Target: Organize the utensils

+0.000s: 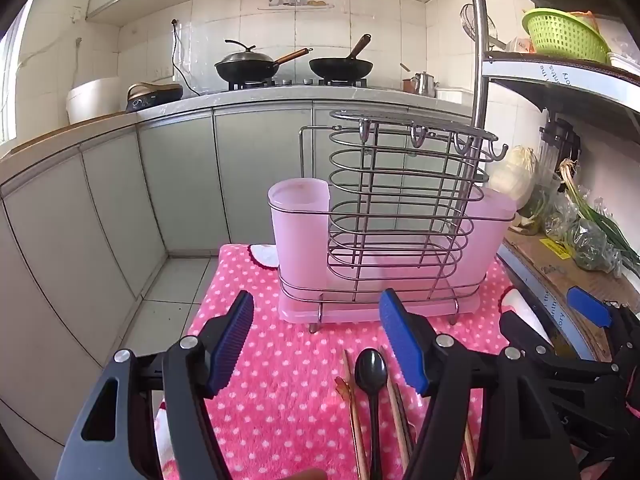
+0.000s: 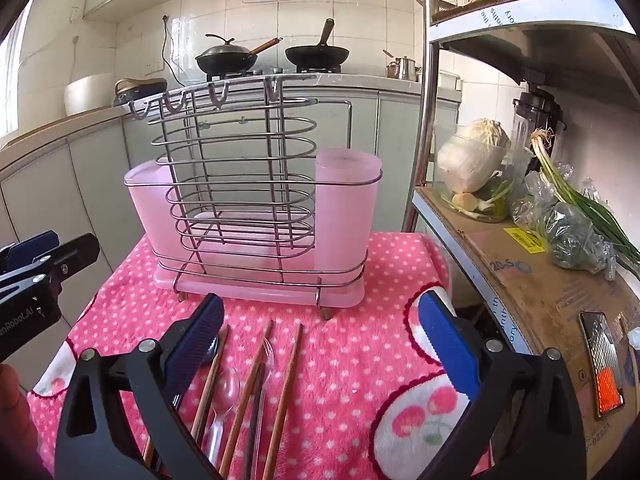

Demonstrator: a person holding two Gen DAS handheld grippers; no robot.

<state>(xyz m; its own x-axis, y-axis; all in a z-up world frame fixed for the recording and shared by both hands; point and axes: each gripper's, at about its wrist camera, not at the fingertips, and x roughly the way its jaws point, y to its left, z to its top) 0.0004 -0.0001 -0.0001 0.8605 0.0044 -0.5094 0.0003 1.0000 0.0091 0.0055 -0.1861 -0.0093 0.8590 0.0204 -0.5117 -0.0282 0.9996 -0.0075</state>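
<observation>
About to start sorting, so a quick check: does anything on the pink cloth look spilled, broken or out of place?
Nothing looks spilled or broken. The utensil rack stands upright and empty, while the chopsticks, black spoon and a clear spoon lie loose on the cloth in front of it, not yet sorted.

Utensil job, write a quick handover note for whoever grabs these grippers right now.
Left gripper: open, empty, above the pink dotted cloth.
Right gripper: open, empty, above the same cloth.
Utensil rack: upright at the far end of the cloth; its wire basket and two pink cups look empty.
Utensils: black spoon, wooden chopsticks, a clear spoon and what looks like a clear fork lie side by side on the cloth in front of the rack.
Done: nothing in the rack.
Left: move every utensil into the rack.
</observation>
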